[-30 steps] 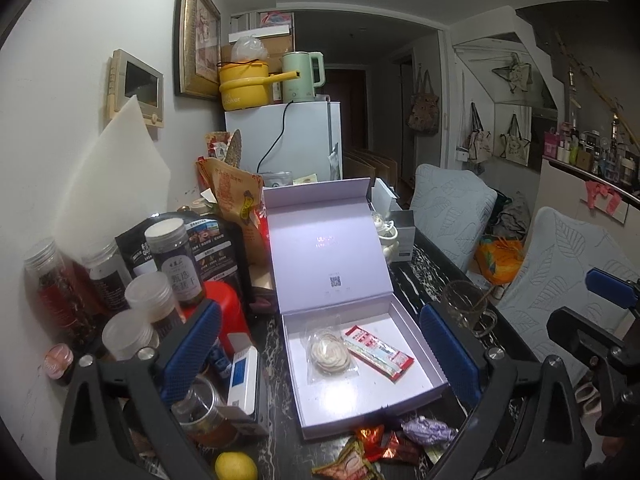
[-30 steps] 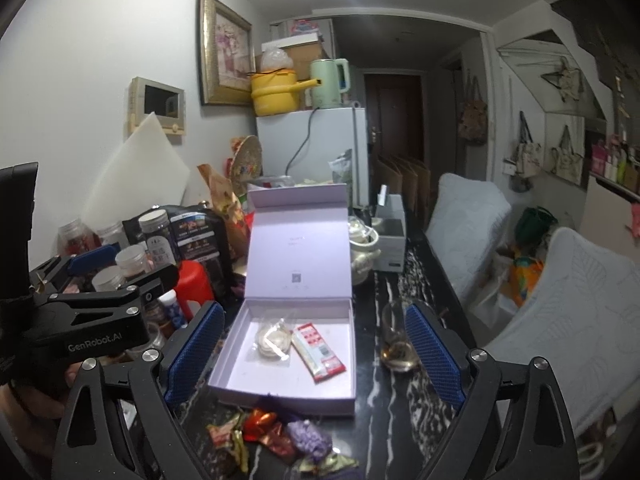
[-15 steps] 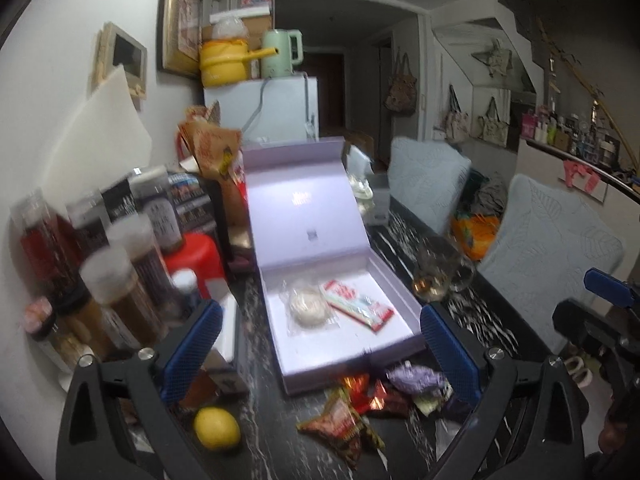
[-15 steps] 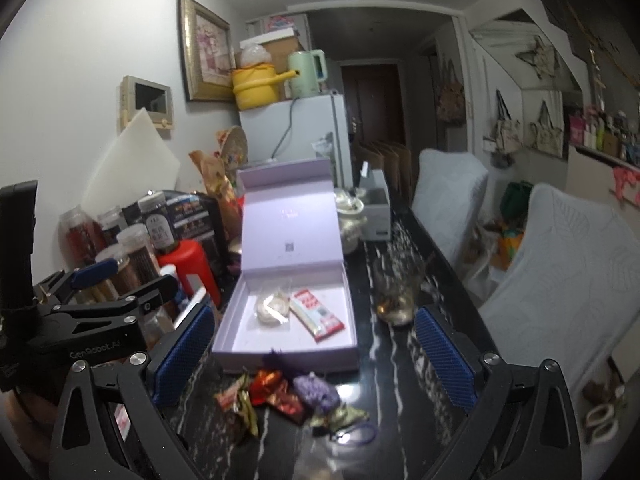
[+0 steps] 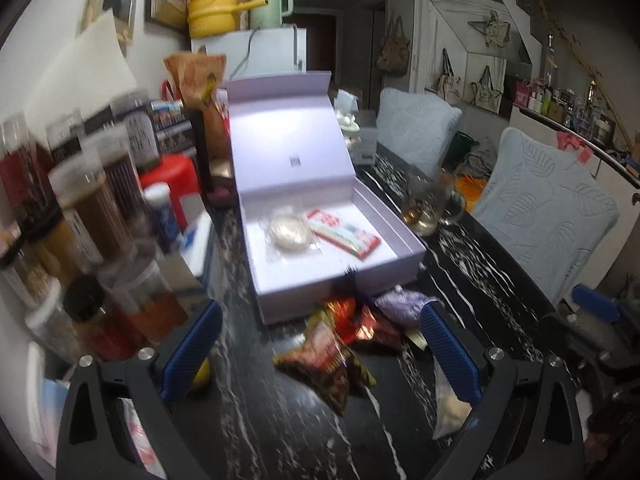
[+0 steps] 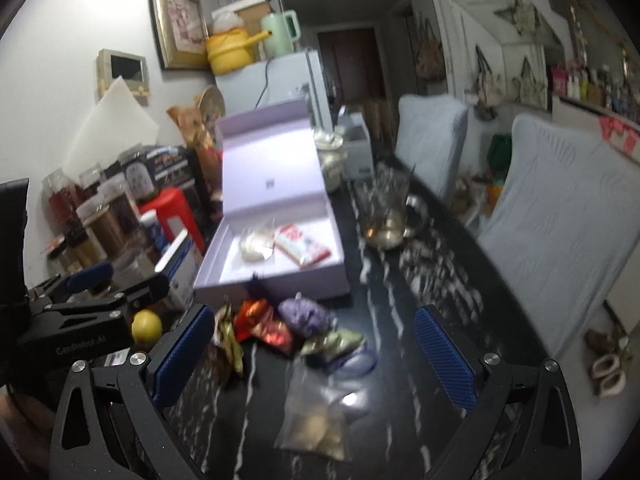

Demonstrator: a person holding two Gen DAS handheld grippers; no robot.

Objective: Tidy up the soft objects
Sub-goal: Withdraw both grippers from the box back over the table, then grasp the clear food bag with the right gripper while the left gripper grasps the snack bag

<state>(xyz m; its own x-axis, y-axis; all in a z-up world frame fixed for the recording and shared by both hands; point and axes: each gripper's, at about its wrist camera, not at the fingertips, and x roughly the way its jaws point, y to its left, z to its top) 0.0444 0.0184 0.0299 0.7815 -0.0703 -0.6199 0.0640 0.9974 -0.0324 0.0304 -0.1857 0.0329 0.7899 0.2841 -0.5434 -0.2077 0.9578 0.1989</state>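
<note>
A lavender box stands with its lid up; its front wall (image 5: 304, 296) faces me. Inside lie a clear-wrapped round pastry (image 5: 288, 232) and a red-and-white packet (image 5: 344, 236). On the black marbled table before it is a heap of soft packets: a brown-red snack bag (image 5: 324, 360), a purple pouch (image 5: 404, 306), a greenish pouch (image 6: 336, 344) and a clear bag (image 6: 316, 416). My left gripper (image 5: 320, 354) hangs open above the heap, touching nothing. My right gripper (image 6: 316, 354) is open too, over the clear bag, with nothing between its blue pads.
Jars and bottles (image 5: 92, 208) and a red stool (image 5: 172, 184) crowd the table's left side. A lemon (image 6: 147, 326) lies near the left gripper. A glass cup (image 5: 424, 208) stands right of the box. Two chairs with pale covers (image 5: 548, 208) line the right edge.
Both grippers have sunk and tipped down toward the table. The heap of packets and the clear bag have come up into view. Neither gripper has taken hold of anything.
</note>
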